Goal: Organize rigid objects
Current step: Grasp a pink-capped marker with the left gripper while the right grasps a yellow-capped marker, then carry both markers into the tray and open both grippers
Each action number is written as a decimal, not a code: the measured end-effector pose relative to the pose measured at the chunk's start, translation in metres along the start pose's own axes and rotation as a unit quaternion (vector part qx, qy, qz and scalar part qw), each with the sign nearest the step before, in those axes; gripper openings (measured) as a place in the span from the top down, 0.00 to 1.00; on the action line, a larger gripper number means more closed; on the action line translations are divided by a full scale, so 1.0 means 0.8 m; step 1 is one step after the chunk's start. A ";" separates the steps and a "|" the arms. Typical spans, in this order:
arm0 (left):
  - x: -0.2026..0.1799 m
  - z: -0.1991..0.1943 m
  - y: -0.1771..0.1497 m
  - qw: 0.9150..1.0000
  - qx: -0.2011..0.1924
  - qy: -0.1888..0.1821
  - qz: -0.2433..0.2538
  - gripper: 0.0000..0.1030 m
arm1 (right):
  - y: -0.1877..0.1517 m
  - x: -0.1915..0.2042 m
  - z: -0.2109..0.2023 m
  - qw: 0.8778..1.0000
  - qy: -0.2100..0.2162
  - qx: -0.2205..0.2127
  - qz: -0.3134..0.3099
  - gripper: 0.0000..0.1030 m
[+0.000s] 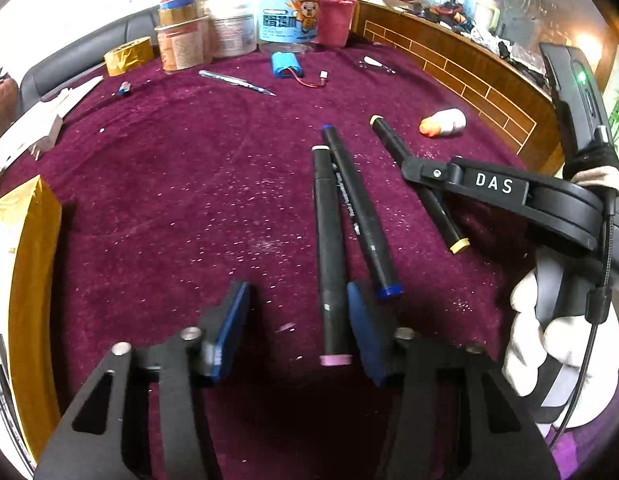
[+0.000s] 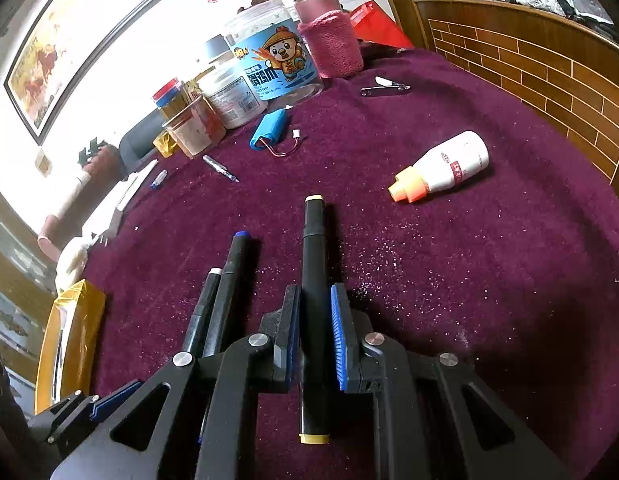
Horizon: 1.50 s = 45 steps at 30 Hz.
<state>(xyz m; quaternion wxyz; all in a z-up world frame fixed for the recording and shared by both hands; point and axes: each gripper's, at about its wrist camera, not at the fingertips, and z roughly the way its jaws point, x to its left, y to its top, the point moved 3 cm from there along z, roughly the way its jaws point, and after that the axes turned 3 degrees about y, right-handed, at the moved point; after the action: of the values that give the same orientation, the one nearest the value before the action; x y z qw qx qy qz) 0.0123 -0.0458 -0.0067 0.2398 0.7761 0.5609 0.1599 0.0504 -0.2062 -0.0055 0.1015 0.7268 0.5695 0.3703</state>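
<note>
Two markers, pink-capped (image 1: 329,256) and blue-capped (image 1: 359,208), already lie paired mid-table; the right claw (image 2: 314,320) grips the yellow-capped marker (image 2: 313,312) beside them, the left claw (image 1: 297,320) loosely straddles the pink one, and scattered items remain.

Background items only. Counter (image 2: 489,260) covered in dark maroon cloth, speckled with pale flecks. Far edge — 1 clear snack jar (image 2: 275,64) with blue cartoon label and red lid, pink flask in a knitted sleeve (image 2: 329,36) just beside it on the right, white tub (image 2: 229,96) and smaller plastic containers on the left. Roll of gold tape (image 1: 127,56) at the far left. Gold-wrapped box (image 2: 67,340) at the near left edge. Brown brick-pattern partition (image 2: 549,72) runs along the right side — cluttered shelf above it. Framed painting (image 2: 73,32) on the wall.
</note>
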 end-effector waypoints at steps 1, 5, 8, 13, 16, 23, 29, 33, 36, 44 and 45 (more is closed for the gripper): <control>0.002 -0.001 -0.001 1.000 -0.002 0.000 -0.001 0.61 | 0.000 0.000 0.000 1.000 0.000 0.000 0.000 0.87; 0.016 -0.004 -0.001 1.000 -0.004 -0.009 -0.016 0.62 | 0.000 0.000 0.000 1.000 -0.003 0.000 -0.003 0.87; 0.015 0.000 0.004 1.000 -0.002 -0.003 -0.019 0.61 | 0.000 0.001 0.001 1.000 -0.005 0.000 -0.005 0.86; -0.007 0.018 0.025 0.999 0.000 0.030 0.014 0.58 | 0.000 0.000 0.001 1.000 0.000 -0.001 -0.001 0.86; -0.012 0.024 0.033 0.999 -0.013 0.026 0.025 0.88 | 0.000 -0.003 0.000 1.000 0.008 -0.001 0.005 0.86; 0.015 -0.015 -0.013 1.000 0.009 -0.021 0.008 0.88 | 0.000 -0.003 0.001 1.000 0.006 -0.001 0.004 0.86; 0.021 -0.021 -0.023 0.999 0.016 -0.030 -0.020 0.53 | 0.000 -0.002 0.001 1.000 0.009 -0.002 0.003 0.84; 0.000 -0.002 -0.001 0.999 -0.017 -0.035 -0.007 0.65 | 0.000 -0.003 0.001 1.000 0.011 -0.003 0.004 0.83; -0.016 0.001 -0.002 0.999 -0.039 0.001 0.032 0.89 | -0.001 -0.002 0.001 1.000 0.011 -0.004 0.005 0.83; 0.037 -0.038 -0.023 0.995 -0.034 -0.076 -0.049 0.88 | 0.000 0.030 0.012 0.994 -0.072 0.021 -0.077 0.87; 0.044 -0.053 -0.026 0.994 -0.045 -0.082 -0.058 0.88 | -0.001 0.031 0.011 0.994 -0.068 0.026 -0.076 0.87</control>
<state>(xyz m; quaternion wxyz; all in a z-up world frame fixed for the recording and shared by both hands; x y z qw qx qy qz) -0.0149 0.0011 0.0161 0.3283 0.7413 0.5756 0.1066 0.0576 -0.1810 -0.0018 0.1488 0.7074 0.6241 0.2966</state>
